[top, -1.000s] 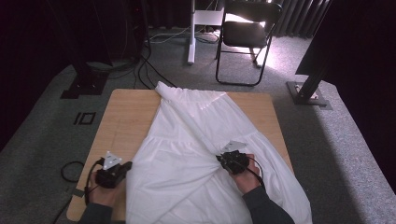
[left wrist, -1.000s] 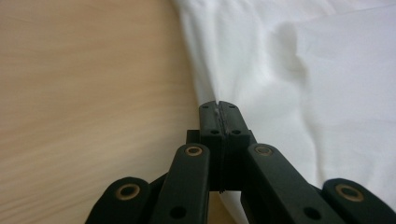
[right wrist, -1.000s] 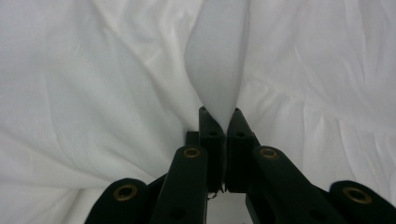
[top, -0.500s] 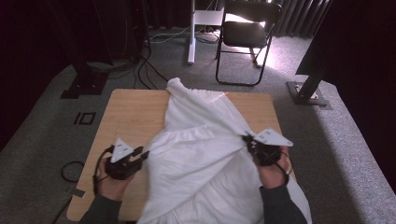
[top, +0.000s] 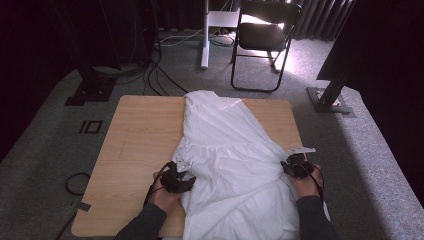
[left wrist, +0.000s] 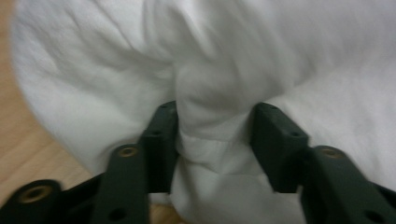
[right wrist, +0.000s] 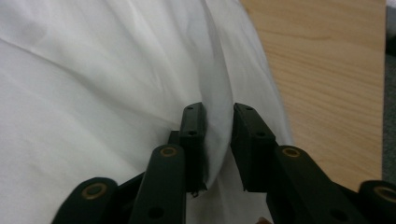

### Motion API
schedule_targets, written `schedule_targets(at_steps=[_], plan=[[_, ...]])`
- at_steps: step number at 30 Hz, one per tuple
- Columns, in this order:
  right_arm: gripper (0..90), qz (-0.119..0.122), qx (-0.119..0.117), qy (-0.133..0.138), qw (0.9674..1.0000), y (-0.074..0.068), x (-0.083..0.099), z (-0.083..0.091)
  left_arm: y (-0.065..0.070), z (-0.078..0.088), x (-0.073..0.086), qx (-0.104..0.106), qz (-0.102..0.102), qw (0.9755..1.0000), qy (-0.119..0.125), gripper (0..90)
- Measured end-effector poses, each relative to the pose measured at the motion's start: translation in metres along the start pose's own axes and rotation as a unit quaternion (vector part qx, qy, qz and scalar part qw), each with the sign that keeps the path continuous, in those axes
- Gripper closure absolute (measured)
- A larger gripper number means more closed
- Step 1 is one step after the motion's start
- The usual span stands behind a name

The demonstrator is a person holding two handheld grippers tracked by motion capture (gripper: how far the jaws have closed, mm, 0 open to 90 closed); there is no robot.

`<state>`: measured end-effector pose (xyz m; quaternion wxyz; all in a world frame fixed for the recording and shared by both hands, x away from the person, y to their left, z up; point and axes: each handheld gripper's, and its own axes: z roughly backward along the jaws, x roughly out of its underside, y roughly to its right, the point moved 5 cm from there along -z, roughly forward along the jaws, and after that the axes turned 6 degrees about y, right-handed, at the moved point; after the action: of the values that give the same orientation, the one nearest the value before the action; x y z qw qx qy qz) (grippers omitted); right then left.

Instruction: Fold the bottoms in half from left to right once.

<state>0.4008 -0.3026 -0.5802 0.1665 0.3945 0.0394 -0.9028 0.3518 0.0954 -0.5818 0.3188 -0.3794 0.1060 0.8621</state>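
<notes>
A white dress (top: 235, 165) lies lengthwise on the wooden table (top: 140, 135), its top toward the far edge and its skirt hanging over the near edge. My left gripper (top: 183, 172) is at the skirt's left edge. In the left gripper view its jaws (left wrist: 215, 126) have just been opening and stand apart, with a loose bunch of the dress (left wrist: 233, 56) between them. My right gripper (top: 289, 163) is at the skirt's right edge. Its jaws (right wrist: 218, 126) have also just been opening, and a thin fold of the dress (right wrist: 93, 79) stands in the gap, off one pad.
A black folding chair (top: 265, 35) and a white post (top: 205, 35) stand on the carpet beyond the table. Black stand bases sit at the far left (top: 90, 90) and right (top: 330, 100). A cable loop (top: 75, 182) lies on the floor at the left. Bare wood (right wrist: 322, 70) shows beside the dress.
Both hands, raised and spread half a second ago, have come down and toward the near edge. The dress lies flatter and straighter. Both pairs of jaws have parted.
</notes>
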Motion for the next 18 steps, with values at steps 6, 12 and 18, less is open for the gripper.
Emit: schedule_targets(at_steps=[6, 12, 18], plan=[[73.0, -0.017, -0.028, -0.005, 0.9994, -0.011, 0.001, -0.006, -0.025, -0.006, -0.006, -0.053, -0.018, 0.9985, 0.000, 70.3], [74.1, -0.002, -0.054, -0.005, 0.9985, -0.049, -0.007, -0.010, -0.082, -0.016, -0.015, -0.149, -0.033, 0.9877, -0.035, 77.2], [87.5, 0.026, -0.055, 0.031, 0.9976, -0.074, -0.025, -0.004, -0.116, -0.011, -0.025, -0.147, 0.005, 0.9881, -0.048, 86.3]])
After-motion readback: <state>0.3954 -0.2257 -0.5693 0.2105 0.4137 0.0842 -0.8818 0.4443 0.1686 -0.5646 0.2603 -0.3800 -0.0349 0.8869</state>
